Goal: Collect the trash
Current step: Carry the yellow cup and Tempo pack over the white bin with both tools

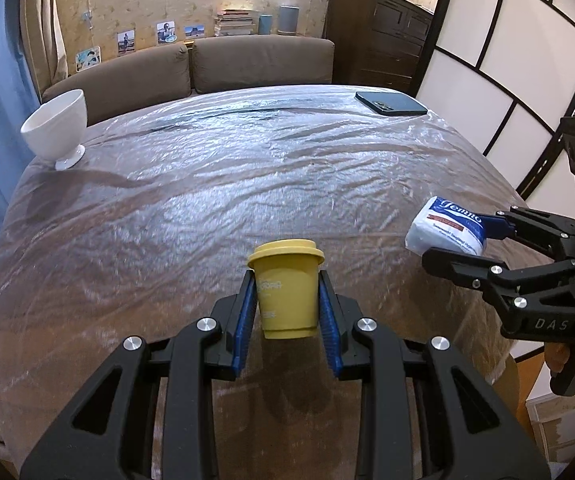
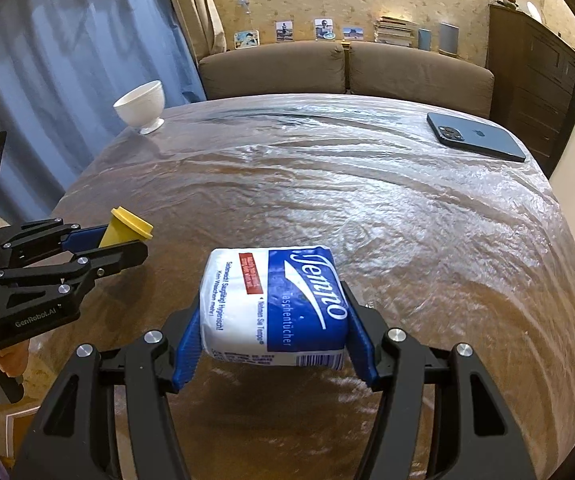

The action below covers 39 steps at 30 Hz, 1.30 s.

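Note:
My left gripper (image 1: 287, 292) is shut on a small yellow lidded cup (image 1: 285, 290) and holds it upright above the near part of the table. The cup also shows in the right wrist view (image 2: 127, 230), with the left gripper (image 2: 117, 240) at the left. My right gripper (image 2: 273, 320) is shut on a blue and white Tempo tissue pack (image 2: 275, 304) held above the table. In the left wrist view the pack (image 1: 447, 230) sits in the right gripper (image 1: 453, 240) at the right edge.
The round table (image 1: 247, 184) is covered in clear plastic film. A white footed bowl (image 1: 57, 128) stands at its far left edge, also seen in the right wrist view (image 2: 141, 106). A dark blue phone (image 1: 391, 103) lies at the far right (image 2: 475, 136). A brown sofa (image 1: 191, 68) stands behind.

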{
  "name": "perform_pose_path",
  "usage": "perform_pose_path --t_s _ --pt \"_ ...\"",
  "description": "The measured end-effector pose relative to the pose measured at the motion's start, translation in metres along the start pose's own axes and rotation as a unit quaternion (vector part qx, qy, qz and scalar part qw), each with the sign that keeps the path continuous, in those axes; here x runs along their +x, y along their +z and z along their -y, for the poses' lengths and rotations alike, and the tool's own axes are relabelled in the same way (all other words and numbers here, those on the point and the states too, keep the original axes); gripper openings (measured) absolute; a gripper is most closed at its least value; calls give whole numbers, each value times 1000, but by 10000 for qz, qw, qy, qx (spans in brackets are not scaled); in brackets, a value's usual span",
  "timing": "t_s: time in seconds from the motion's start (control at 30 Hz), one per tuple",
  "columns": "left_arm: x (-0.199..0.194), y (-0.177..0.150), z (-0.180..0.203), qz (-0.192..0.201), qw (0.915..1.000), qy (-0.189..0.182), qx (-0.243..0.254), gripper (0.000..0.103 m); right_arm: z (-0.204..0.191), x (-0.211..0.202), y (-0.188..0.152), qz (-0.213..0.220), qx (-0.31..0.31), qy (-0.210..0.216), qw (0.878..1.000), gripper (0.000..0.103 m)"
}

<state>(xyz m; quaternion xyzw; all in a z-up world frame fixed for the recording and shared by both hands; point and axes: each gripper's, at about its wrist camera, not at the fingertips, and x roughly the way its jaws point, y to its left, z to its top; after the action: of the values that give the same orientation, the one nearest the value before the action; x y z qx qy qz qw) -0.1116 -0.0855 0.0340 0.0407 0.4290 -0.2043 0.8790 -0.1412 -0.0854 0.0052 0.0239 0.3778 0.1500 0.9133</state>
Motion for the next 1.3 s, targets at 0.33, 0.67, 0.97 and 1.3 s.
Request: perform_pose_path --t_s 0.33,0.67,0.97,1.3 --pt "-12 -19 2 -30 9999 -45 -120 32 -13 -11 -19 -65 4 162 9998 59" --pt "-27 -36 2 -46 9998 -44 -171 32 -23 -28 -34 -82 -23 390 9992 58" --pt "-43 -52 4 -36 9998 -67 -197 32 -32 -40 -49 -143 -148 461 9987 57" --pt "-59 -70 10 -95 9998 -144 -133 32 -41 -49 -66 -238 -233 537 9980 57"
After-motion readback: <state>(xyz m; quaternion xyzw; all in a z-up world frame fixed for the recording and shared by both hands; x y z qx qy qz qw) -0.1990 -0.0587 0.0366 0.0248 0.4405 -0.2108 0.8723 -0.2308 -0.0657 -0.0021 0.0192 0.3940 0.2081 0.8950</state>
